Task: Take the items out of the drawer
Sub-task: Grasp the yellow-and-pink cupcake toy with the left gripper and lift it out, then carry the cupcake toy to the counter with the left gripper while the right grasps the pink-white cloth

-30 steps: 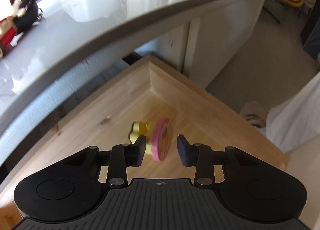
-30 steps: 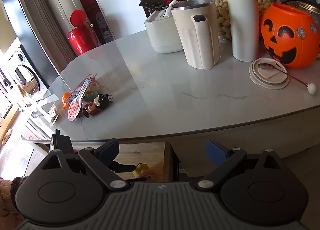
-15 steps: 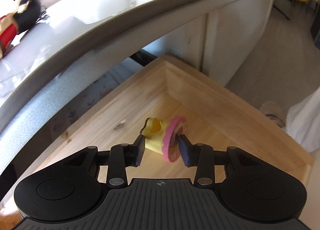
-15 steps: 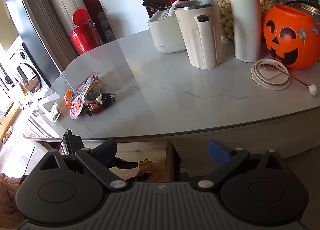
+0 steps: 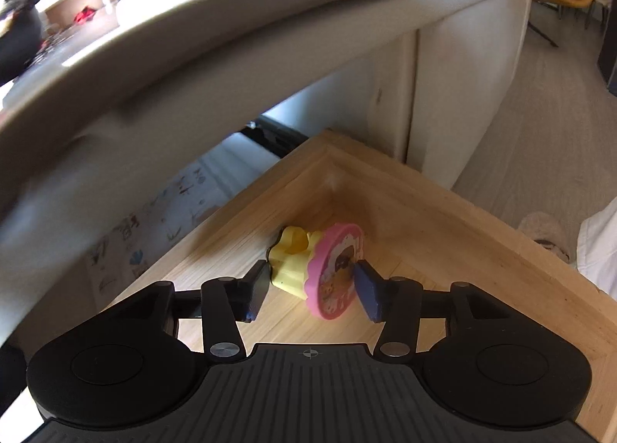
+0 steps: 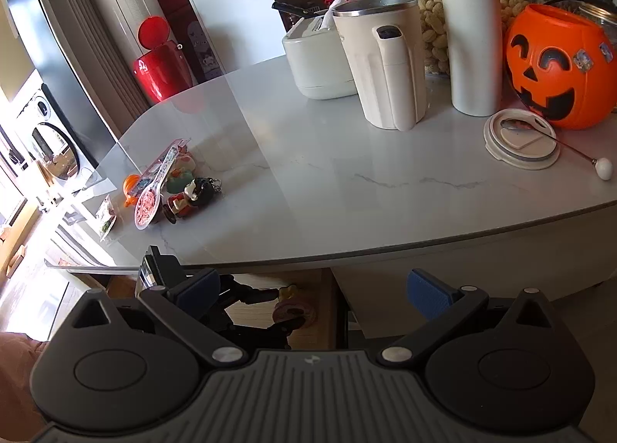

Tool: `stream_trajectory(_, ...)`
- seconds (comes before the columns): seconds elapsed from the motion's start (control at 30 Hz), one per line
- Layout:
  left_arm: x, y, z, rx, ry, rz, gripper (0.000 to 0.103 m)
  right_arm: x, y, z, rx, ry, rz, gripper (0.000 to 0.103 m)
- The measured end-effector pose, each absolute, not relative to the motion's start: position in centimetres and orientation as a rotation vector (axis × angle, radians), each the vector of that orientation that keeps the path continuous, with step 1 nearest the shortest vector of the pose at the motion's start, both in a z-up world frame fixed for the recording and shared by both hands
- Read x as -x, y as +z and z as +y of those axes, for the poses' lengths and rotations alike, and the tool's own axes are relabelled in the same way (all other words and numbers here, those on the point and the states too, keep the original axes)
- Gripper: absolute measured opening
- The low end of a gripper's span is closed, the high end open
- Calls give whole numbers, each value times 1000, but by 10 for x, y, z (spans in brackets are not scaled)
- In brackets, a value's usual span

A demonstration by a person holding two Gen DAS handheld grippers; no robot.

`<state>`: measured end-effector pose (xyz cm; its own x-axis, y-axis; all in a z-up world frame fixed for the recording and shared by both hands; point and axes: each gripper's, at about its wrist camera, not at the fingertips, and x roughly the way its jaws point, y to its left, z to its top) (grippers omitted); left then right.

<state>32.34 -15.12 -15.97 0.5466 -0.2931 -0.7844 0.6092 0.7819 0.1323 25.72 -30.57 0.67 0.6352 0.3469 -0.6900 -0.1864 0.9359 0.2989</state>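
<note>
A yellow toy with a pink round face (image 5: 320, 269) sits between the fingers of my left gripper (image 5: 312, 284), which is shut on it, one pad on the yellow side and one on the pink disc. It is in the far corner of the open wooden drawer (image 5: 424, 211), just under the grey countertop (image 5: 193, 57). The right wrist view shows the same toy (image 6: 289, 308) and the left gripper's fingers (image 6: 250, 294) from the side, inside the drawer (image 6: 326, 300). My right gripper (image 6: 314, 286) hangs open in front of the counter edge, holding nothing.
On the marble countertop (image 6: 347, 180) lie a cluster of small toys (image 6: 173, 188), a cream jug (image 6: 385, 65), a tall white flask (image 6: 470, 26), a round lid (image 6: 520, 142) and an orange pumpkin bucket (image 6: 555, 65). A slippered foot (image 5: 543, 230) stands on the floor beside the drawer.
The left gripper's fingers have closed from open around the toy to shut on it. The left wrist view has tilted up toward the counter edge. The right gripper stays open.
</note>
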Motion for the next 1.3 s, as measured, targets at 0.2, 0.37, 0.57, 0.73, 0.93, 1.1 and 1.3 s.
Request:
stream_trajectory(0.2,-325,-170,-177,-454,-568,826,67,-258,7,-304,-205,308,830,103)
stream_trajectory(0.37,-321,-176,-184,-472,-576,826,71,-258,7,-307,-216,299,827,103)
stream_trajectory(0.57,-325,-169,-197,-458,-518,909,55,-258,6,-306,-208,277,820,103)
stream_trajectory(0.73,-297,-126,-175,-489,-606,919,47,-259,5,-298,-168,270,813,103)
stream_trajectory(0.93,-239,-57,-78,-336,-551,920,47,-261,-6,-267,-36,340,875,103)
stream_trajectory(1.1,-206,-41,27,-99,-442,942,47,-267,-29,-215,61,456,1083,103)
stream_trajectory(1.3,-211,-21,96,76,-387,921,47,-283,-71,-122,147,592,1398,91)
